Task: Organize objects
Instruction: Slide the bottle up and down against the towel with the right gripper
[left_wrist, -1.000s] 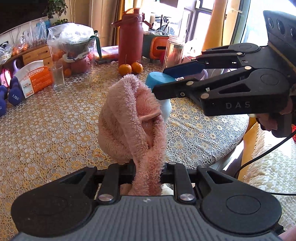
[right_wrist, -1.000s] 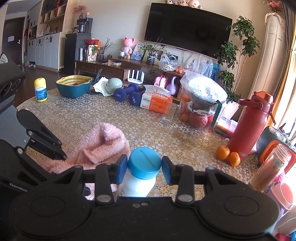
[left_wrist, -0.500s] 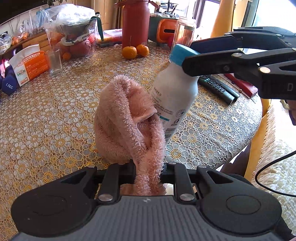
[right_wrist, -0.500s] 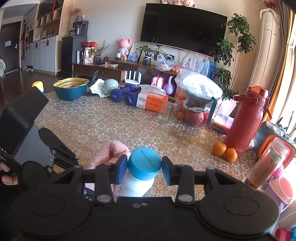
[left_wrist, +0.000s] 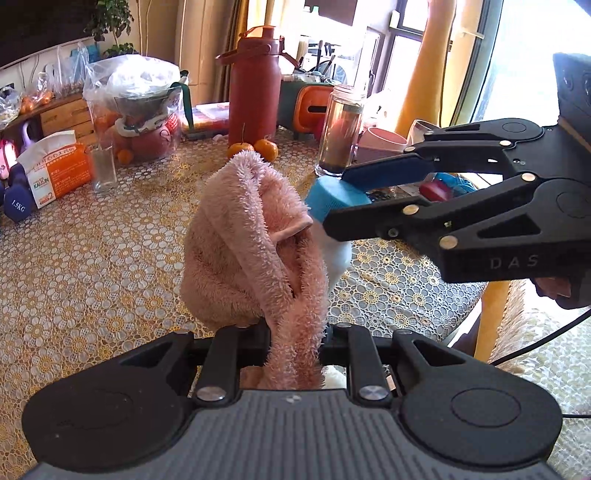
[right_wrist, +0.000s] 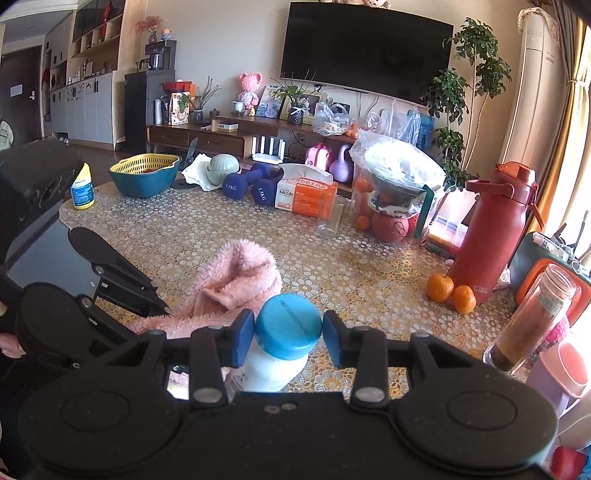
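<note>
1. Lace-patterned tabletop (right_wrist: 229, 236) lies under both my tools; nearest, my left gripper (left_wrist: 295, 332) has its fingers clamped on the pink towel (left_wrist: 255, 236), which hangs bunched above the cloth.
2. My right gripper (right_wrist: 288, 332) has its fingers pressed on the blue cap of the white bottle (right_wrist: 275, 369), carried upright.
3. Change noted: half a second ago the bottle stood clear beside the towel; now it sits against the folds, partly hidden. Judgement: both items are being brought together for placement.
4. Farther off: two oranges (right_wrist: 450, 291) beside the red flask (right_wrist: 491, 229), tissue box (right_wrist: 308, 194), dumbbells (right_wrist: 251, 186).
5. Beyond, a television (right_wrist: 365, 51) above a low cabinet (right_wrist: 207, 134).
</note>
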